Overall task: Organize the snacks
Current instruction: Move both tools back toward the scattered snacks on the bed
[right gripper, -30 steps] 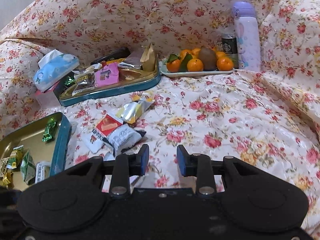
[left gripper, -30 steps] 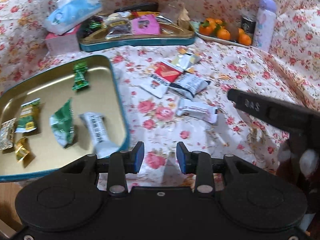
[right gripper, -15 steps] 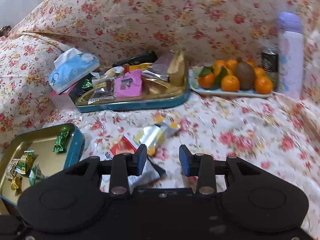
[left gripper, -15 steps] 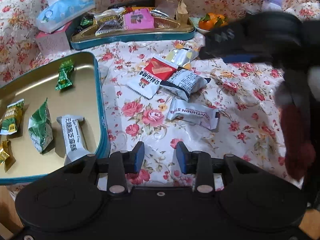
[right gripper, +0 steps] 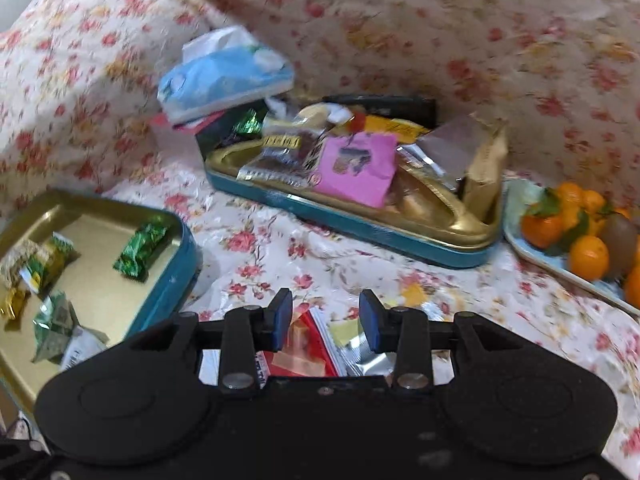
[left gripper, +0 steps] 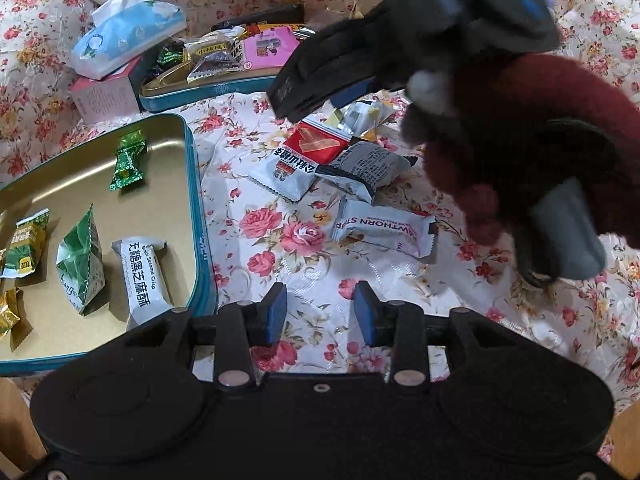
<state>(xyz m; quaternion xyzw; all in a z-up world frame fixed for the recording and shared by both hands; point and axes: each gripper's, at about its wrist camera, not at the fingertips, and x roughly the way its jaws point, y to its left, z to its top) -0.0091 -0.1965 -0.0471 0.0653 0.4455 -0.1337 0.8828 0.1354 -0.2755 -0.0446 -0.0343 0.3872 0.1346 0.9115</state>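
A: Where are the snacks?

B: In the left wrist view, a loose pile lies on the floral cloth (left gripper: 280,236) at about 12 o'clock from the left claw (left gripper: 320,312): a red packet (left gripper: 298,160), a grey packet (left gripper: 368,166) touching it, a foil packet (left gripper: 360,114) behind them, and a white Hawthorn strip (left gripper: 384,230) nearest the claw.

A: And the tin?

B: The near tin (left gripper: 196,216) sits at 9 o'clock, with a green candy (left gripper: 128,160), a green pouch (left gripper: 80,264), a white sesame crisp bar (left gripper: 144,276) and small yellow packets inside. A far tin (right gripper: 360,224), heaped with snacks, is at 12 o'clock in the right wrist view, a tissue pack (right gripper: 224,74) at its 10 o'clock and a fruit plate (right gripper: 560,256) at 3.

A: The claws?

B: The left claw is spread over bare cloth, holding nothing; its jaws have just been opening. The right claw (right gripper: 326,320) is also spread and empty, its jaws just widened, hanging above the red packet and foil packet. A dark red sleeve (left gripper: 532,152) carries it across the left view at 1 o'clock.
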